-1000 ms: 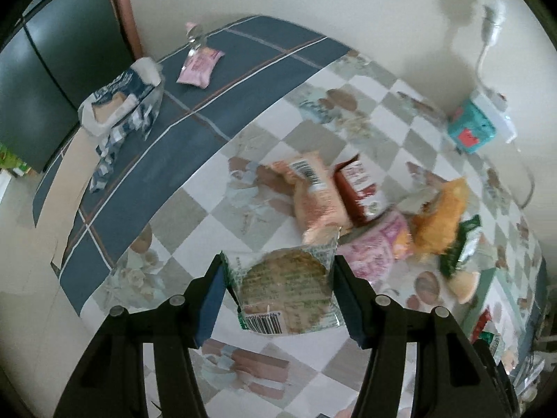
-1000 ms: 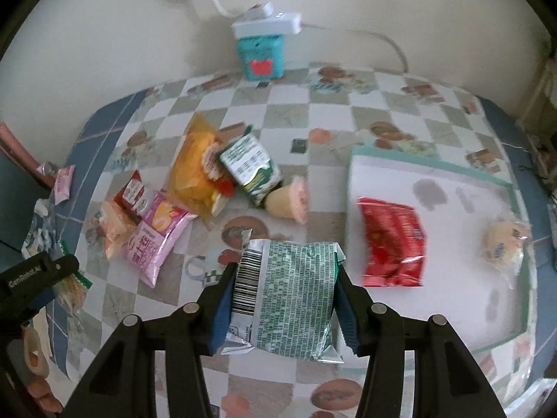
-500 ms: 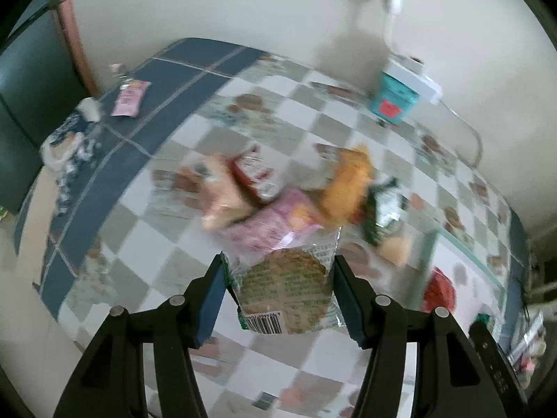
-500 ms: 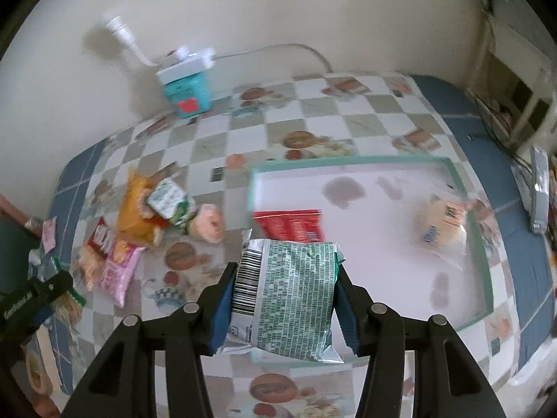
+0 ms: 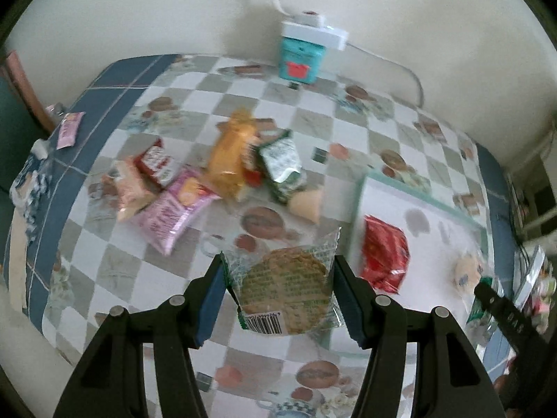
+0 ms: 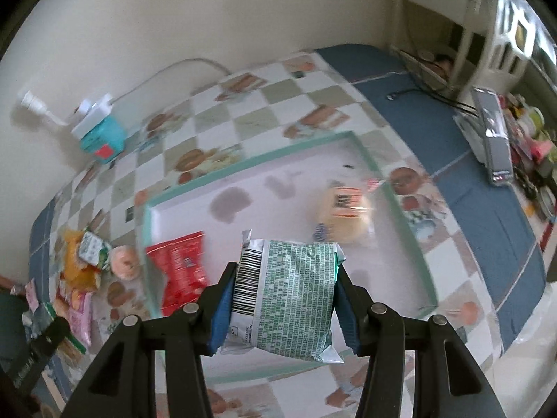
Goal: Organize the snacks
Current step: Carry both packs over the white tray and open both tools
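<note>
My left gripper [image 5: 280, 299] is shut on a round cookie in a clear green-printed wrapper [image 5: 285, 296], held above the table just left of the white tray [image 5: 435, 205]. My right gripper [image 6: 283, 299] is shut on a green and silver snack packet [image 6: 289, 292], held over the tray [image 6: 250, 163]. In the tray lie a red packet [image 6: 181, 264] and a wrapped bun [image 6: 344, 216]. A pile of loose snacks [image 5: 209, 174] lies on the table left of the tray, among them a pink packet [image 5: 174, 209], an orange bag [image 5: 231, 153] and a green packet [image 5: 280, 163].
A teal box with a white power strip [image 5: 301, 55] stands by the back wall. A small pink sachet [image 5: 69, 130] lies on the blue cloth border at far left. Cluttered shelves [image 6: 504, 104] stand beyond the table's right end.
Both grippers have swung to the right with their packets. The left one went from the snack pile toward the tray's edge. The right one is now over the tray's middle.
</note>
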